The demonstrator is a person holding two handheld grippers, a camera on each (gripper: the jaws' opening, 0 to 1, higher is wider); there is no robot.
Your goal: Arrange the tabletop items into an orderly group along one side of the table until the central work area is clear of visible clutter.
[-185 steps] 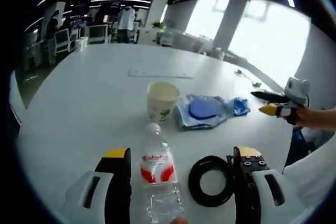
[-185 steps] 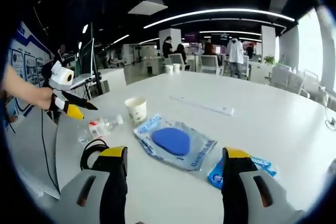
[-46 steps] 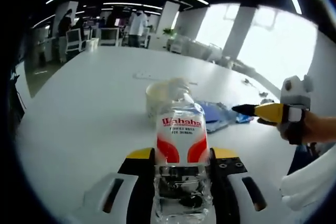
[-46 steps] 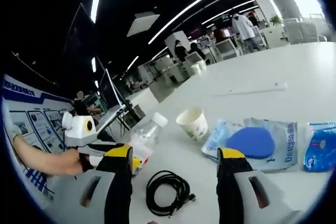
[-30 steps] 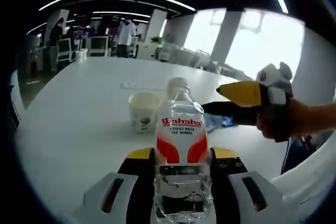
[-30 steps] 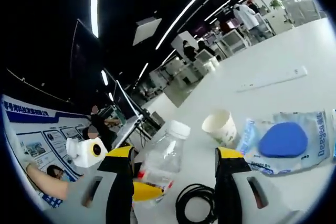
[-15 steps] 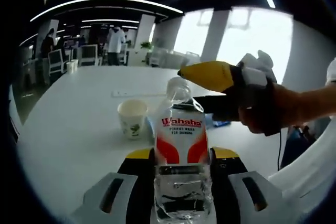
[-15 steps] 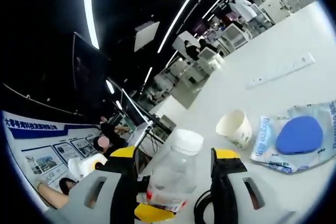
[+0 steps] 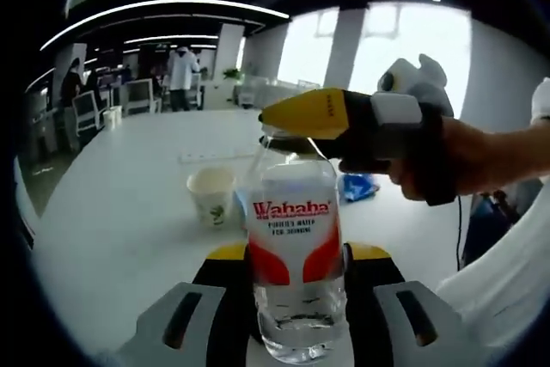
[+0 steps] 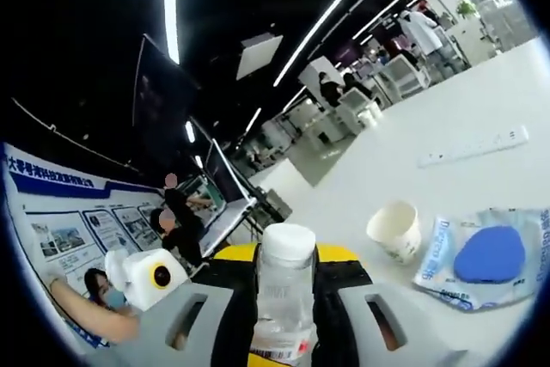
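Bottle point(image 9: 293, 247), clear plastic with a red-and-white label, held upright above the counter point(image 9: 129, 212) between the jaws of the left gripper point(image 9: 295, 257), which press on its lower body. Half a second earlier the right gripper point(image 10: 285, 285) stood open around the neck; its jaws have now narrowed onto the neck just under the white cap point(image 10: 287, 244), so the bottle is clamped at both ends. In the left gripper view the right gripper's yellow jaw point(image 9: 318, 113) lies across the bottle's top, with the person's hand point(image 9: 481, 165) behind it. Judgement: a two-handed hold at cap and body looks like a handover or a steadying of the bottle before it is set down in the side group; the task is at an early stage, since other items lie spread on the counter.

Containers: the bottle appears to hold a little water at its base, though the level is hard to read. The paper cup point(image 10: 394, 231) stands upright beyond it; its inside cannot be seen. Beside the cup lies a clear packet point(image 10: 481, 255) enclosing a blue pad.
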